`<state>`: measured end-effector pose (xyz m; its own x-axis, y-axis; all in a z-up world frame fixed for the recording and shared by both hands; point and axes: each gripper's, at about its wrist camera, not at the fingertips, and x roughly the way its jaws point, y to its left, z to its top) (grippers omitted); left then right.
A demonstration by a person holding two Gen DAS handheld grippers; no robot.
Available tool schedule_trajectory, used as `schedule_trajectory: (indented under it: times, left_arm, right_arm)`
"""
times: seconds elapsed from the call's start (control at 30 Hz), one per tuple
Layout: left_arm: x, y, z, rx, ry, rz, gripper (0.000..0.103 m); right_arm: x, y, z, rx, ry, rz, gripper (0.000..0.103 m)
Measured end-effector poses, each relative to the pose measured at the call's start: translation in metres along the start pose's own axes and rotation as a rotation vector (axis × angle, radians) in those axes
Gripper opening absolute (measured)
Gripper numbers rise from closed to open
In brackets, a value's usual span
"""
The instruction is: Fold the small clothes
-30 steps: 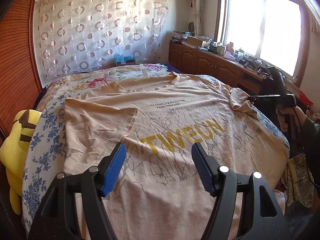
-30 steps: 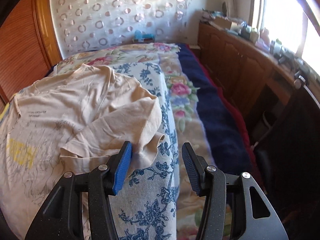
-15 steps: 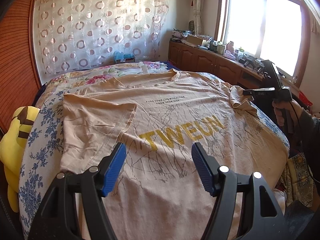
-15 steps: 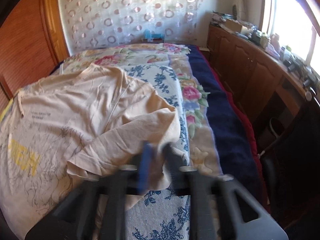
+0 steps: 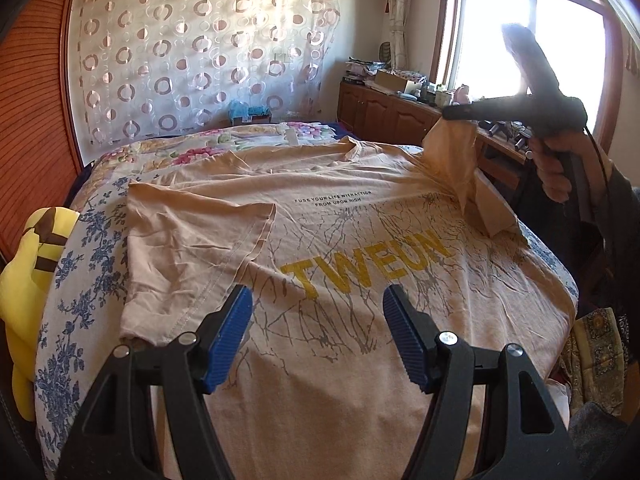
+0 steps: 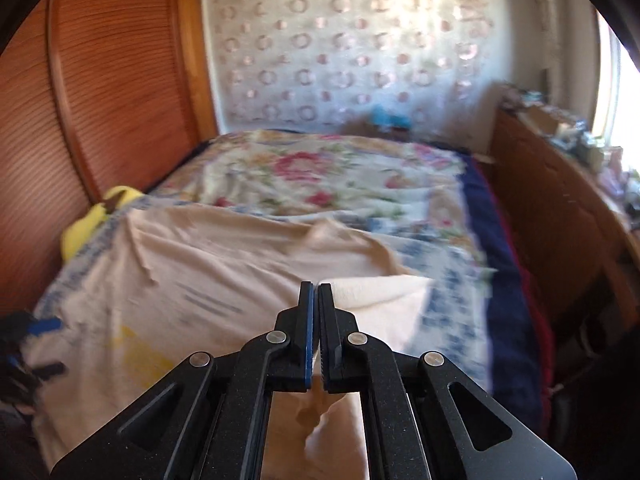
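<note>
— So which step is this?

— The sleeve fold, I'd say. The right tongs [image 6: 315, 332] are pinched shut on the shirt's [image 5: 360, 248] right sleeve [image 5: 456, 152] and hold it up off the bed [image 5: 60, 280], with cloth hanging below the jaws.

— And the left tongs [image 5: 316, 336]?

— Wide open, gripping nothing, poised just above the shirt's lower half. The shirt lies flat, print up, ahead of them and under them; its other sleeve [image 5: 192, 248] is already laid over the chest, just ahead of the left pad.

— Next move?

— Probably carry the lifted sleeve inward across the chest, toward the left tongs, lay it flat and only then let go. Pull too hard and the body of the shirt will likely drag with it.

— Anything in the way?

— Not that I can see. A yellow toy [image 5: 28, 264] sits well off to the left of the left tongs, at the bed's edge.
</note>
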<state>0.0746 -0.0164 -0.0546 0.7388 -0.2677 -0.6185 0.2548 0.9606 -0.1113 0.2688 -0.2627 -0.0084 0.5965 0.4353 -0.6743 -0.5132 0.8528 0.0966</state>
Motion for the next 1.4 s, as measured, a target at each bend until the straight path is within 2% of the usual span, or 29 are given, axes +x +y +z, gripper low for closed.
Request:
schedule_trajectory:
  times: [0.1,0.27,0.37,0.43,0.63,1.0,1.07,1.1,1.13,1.23,1.33,1.4]
  left_arm:
    - [-0.001,0.001,0.0,-0.004,0.001,0.0,0.069]
    - [-0.001,0.002,0.0,-0.007,0.002,-0.003,0.069]
    - [0.0,0.001,0.0,-0.007,0.0,-0.005,0.069]
    - [0.0,0.0,-0.001,-0.005,0.002,-0.008,0.069]
    - [0.002,-0.003,-0.002,0.001,0.007,-0.008,0.069]
    - [0.003,-0.002,-0.002,0.0,0.009,-0.009,0.069]
    - [0.004,-0.002,-0.003,-0.004,0.011,-0.008,0.069]
    - [0.004,-0.001,-0.003,-0.006,0.011,-0.009,0.069]
    - [0.004,-0.001,-0.004,-0.007,0.01,-0.009,0.069]
    - [0.004,-0.001,-0.005,-0.009,0.01,-0.009,0.069]
    - [0.004,-0.001,-0.005,-0.009,0.011,-0.008,0.069]
    - [0.004,-0.001,-0.005,-0.009,0.01,-0.009,0.069]
  right_arm:
    - [0.006,0.017,0.004,-0.039,0.0,-0.041,0.051]
    - [-0.002,0.02,-0.018,-0.084,0.012,-0.075,0.052]
    - [-0.008,0.023,-0.047,-0.124,0.052,-0.072,0.051]
    - [-0.01,0.023,-0.069,-0.14,0.079,-0.069,0.044]
    - [-0.007,0.02,-0.128,-0.142,0.155,-0.057,0.043]
    - [0.006,0.002,-0.153,-0.146,0.176,-0.136,0.042]
    - [0.006,0.0,-0.154,-0.144,0.168,-0.139,0.037]
    - [0.006,0.0,-0.154,-0.145,0.166,-0.143,0.029]
    - [0.006,-0.001,-0.154,-0.146,0.164,-0.147,0.017]
    - [0.006,-0.002,-0.153,-0.157,0.162,-0.16,0.004]
    - [-0.002,0.0,-0.15,-0.149,0.14,-0.148,0.002]
    - [-0.014,0.001,-0.144,-0.122,0.101,-0.099,0.002]
